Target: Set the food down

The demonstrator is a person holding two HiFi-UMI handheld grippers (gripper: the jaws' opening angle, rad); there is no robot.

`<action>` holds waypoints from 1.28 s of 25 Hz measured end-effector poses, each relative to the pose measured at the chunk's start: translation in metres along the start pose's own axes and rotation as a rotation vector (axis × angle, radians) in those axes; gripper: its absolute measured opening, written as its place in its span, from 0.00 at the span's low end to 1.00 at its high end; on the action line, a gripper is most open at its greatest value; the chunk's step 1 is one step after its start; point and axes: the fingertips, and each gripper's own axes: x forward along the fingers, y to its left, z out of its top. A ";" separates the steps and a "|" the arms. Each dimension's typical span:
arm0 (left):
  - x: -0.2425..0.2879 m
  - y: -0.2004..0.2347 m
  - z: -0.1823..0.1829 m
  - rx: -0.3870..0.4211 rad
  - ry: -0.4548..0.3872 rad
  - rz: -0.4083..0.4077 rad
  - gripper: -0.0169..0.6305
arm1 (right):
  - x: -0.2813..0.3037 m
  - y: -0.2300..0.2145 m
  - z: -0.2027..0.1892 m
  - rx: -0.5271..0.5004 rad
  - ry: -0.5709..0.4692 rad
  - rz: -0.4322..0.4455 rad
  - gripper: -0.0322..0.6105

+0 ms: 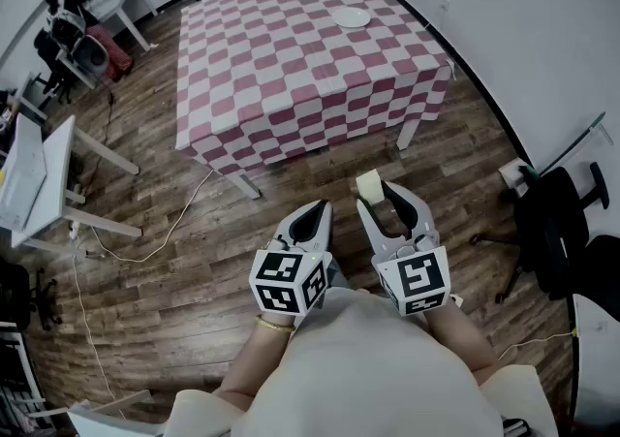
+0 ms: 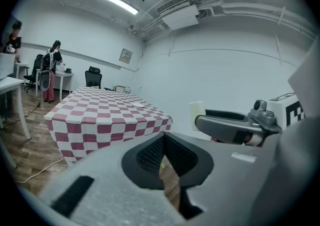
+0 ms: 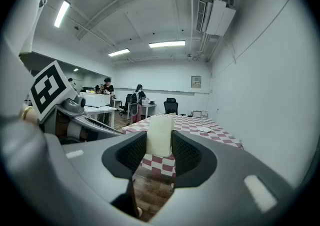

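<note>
Right gripper (image 3: 159, 146): jaws clamped on the pale cream, rectangular block of food (image 3: 159, 136). The ribbed pads press its two side faces and the block stands upright at the jaw tips. It is probably held that way so the bottom face stays free to meet a surface.

Left gripper (image 2: 164, 151): jaws together, nothing between them. It hangs just beside the right one and seems idle.

The block is in the air over the wooden plank floor (image 1: 174, 261), well short of the table with the red-and-white checked cloth (image 1: 291, 67). A small round white plate (image 1: 351, 17) sits near the table's far edge and is the likely target. Set-down not yet begun.
</note>
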 end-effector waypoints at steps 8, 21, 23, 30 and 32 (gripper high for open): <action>0.000 0.000 -0.003 -0.002 0.007 0.002 0.03 | -0.001 0.000 -0.003 -0.005 0.004 0.002 0.31; 0.005 0.008 0.001 -0.014 0.012 0.009 0.03 | 0.012 -0.002 0.003 0.032 -0.015 0.017 0.31; 0.009 0.010 0.002 -0.016 0.014 0.008 0.03 | 0.016 -0.003 0.003 0.031 -0.012 0.018 0.31; 0.025 0.021 0.012 -0.026 0.024 0.001 0.03 | 0.035 -0.010 0.005 0.052 -0.001 0.017 0.31; 0.031 0.026 0.015 -0.029 0.027 0.000 0.03 | 0.041 -0.014 0.004 0.061 0.006 0.015 0.31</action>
